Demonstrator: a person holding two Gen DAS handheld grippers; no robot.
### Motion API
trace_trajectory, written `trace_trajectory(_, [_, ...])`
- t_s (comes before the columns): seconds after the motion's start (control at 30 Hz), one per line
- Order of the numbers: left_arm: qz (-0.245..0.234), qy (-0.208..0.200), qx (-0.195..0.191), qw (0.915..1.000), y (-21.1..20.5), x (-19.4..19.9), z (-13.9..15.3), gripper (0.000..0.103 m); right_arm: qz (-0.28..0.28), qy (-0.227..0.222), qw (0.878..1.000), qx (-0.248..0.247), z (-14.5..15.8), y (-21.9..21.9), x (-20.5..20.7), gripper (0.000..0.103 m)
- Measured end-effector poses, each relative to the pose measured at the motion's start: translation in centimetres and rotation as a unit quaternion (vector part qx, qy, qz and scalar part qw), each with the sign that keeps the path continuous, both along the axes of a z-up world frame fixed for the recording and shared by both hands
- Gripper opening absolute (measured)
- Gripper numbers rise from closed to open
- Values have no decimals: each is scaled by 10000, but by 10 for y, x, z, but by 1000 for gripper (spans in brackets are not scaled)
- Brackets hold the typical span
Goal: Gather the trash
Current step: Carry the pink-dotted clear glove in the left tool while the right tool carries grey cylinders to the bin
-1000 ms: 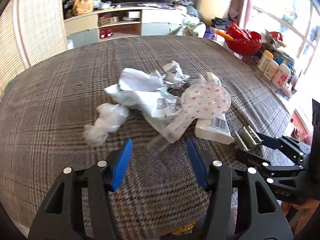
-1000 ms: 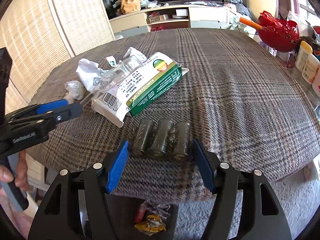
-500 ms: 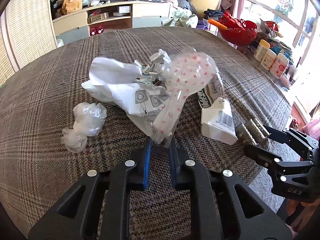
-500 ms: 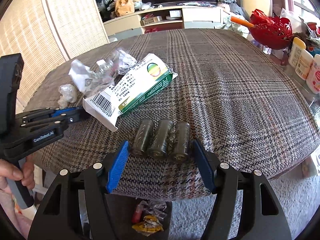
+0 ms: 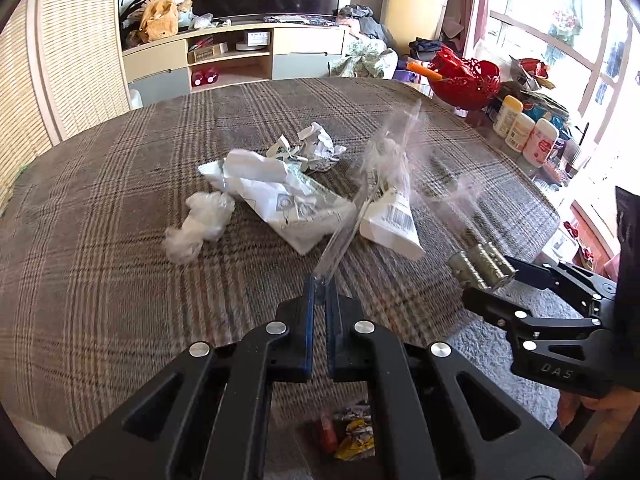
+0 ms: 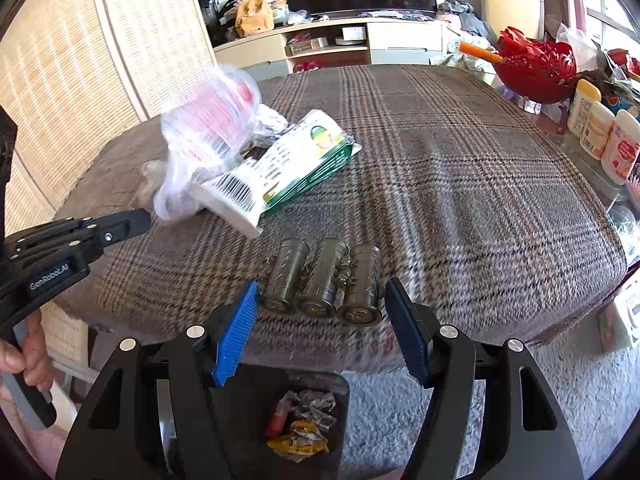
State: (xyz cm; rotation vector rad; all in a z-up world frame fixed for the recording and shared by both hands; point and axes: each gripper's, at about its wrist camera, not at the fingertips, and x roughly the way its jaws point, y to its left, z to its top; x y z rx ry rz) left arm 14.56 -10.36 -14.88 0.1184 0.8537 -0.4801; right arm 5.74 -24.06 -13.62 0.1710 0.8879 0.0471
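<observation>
My left gripper [image 5: 320, 280] is shut on the narrow end of a clear plastic blister wrapper [image 5: 388, 152] with red marks. The wrapper is lifted off the plaid table [image 5: 120, 240] and blurred. In the right wrist view the same wrapper [image 6: 208, 128] hangs above the left gripper [image 6: 140, 216] at the left. My right gripper [image 6: 320, 292] is shut on a joined pack of three small grey cylinders [image 6: 320, 276], held near the table's front edge. From the left wrist view the cylinders [image 5: 480, 264] sit at the tip of the right gripper [image 5: 496, 276].
Crumpled white paper [image 5: 280, 188], a plastic wad [image 5: 200, 224] and a white and green box [image 6: 304, 160] lie on the table. A dark bin [image 6: 256, 384] with wrappers stands on the floor below the front edge. A red basket [image 5: 464, 80] and bottles [image 5: 524, 132] stand at right.
My left gripper closed on the wrapper's narrow end and lifted it off the table, swinging it to the right. The right gripper kept its hold on the cylinders and drew slightly back.
</observation>
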Motion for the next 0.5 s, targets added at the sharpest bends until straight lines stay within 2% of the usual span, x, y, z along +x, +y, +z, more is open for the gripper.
trace_trajectory(0.23, [133,85,-32,9999,11,-24,-4,3,7,125,9999,83,-7,4,-10,66])
trace_trajectory(0.5, [247,74,-156,9995,26,-58,0,3,24,-69,10000,32,15,5,-38,66])
